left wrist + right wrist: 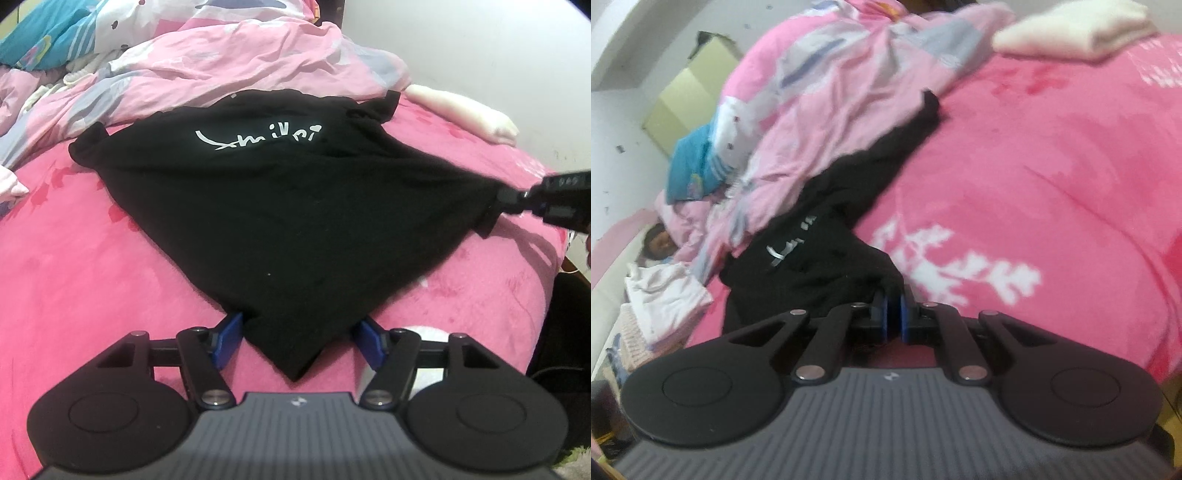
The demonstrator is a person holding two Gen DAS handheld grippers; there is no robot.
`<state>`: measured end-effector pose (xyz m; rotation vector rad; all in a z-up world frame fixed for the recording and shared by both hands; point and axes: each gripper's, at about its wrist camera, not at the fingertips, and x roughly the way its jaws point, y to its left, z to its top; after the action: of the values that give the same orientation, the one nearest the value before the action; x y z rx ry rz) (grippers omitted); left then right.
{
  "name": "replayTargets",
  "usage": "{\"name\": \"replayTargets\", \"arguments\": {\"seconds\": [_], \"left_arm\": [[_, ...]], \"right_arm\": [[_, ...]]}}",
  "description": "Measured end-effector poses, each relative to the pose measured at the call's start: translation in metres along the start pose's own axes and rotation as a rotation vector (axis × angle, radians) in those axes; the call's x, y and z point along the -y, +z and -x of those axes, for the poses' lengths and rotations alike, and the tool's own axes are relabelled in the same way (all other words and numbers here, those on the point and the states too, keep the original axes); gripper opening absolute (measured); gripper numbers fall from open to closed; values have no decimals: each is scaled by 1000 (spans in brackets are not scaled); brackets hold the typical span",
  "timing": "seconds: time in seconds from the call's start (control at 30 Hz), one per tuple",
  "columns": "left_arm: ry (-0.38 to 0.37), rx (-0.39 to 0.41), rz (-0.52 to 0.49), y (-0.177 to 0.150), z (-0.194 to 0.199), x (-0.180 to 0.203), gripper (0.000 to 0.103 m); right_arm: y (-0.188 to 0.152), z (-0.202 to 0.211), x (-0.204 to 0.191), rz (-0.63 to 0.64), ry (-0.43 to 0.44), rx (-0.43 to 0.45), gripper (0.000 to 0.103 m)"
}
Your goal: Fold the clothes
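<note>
While black shirt [280,206] lies spread | left gripper [297,341] jaws apart around corner | right gripper [894,317] pinching hem

A bedroom in a home.

A bed fills both views, covered by a bright pink blanket [92,258] with white leaf prints. A rumpled pale pink quilt [229,59] is heaped at its far side, beside a blue patterned pillow [690,166]. Folded white laundry [1075,29] lies on the bed, and plain white walls [498,55] stand behind.
</note>
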<state>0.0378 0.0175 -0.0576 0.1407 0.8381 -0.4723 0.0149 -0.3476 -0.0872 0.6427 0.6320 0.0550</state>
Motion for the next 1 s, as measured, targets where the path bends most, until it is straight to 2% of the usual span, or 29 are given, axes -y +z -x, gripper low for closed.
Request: {"name": "replayTargets", "arguments": {"seconds": [0.23,0.3,0.4,0.47,0.57,0.63,0.7,0.87,1.0], "left_arm": [[-10,-3,14,-2,5,-3,66],[-21,-7,20,-3,8,-4,70],[-47,-14,45,-6,14,-8,74],[-64,-15,67,-8,19,-12,76],[-80,-17,101,-12,27,-18,76],[-84,-15,120,-15,33,-22,76],[-80,-11,135,-19,37,-26,76],[-92,8,172,-27,44,-35,74],[-118,35,209,-31,45,-43,69]], "right_arm": [[-3,3,3,-3,-56,5,13],[-1,13,1,12,-84,29,22],[2,27,-1,38,-117,69,24],[2,36,-8,76,-100,92,25],[-3,41,-24,134,-19,81,28],[-9,38,-38,165,66,39,31],[-19,29,-54,181,174,-40,33],[-49,-11,-84,69,390,-273,38],[-70,-46,-93,-80,448,-404,38]]}}
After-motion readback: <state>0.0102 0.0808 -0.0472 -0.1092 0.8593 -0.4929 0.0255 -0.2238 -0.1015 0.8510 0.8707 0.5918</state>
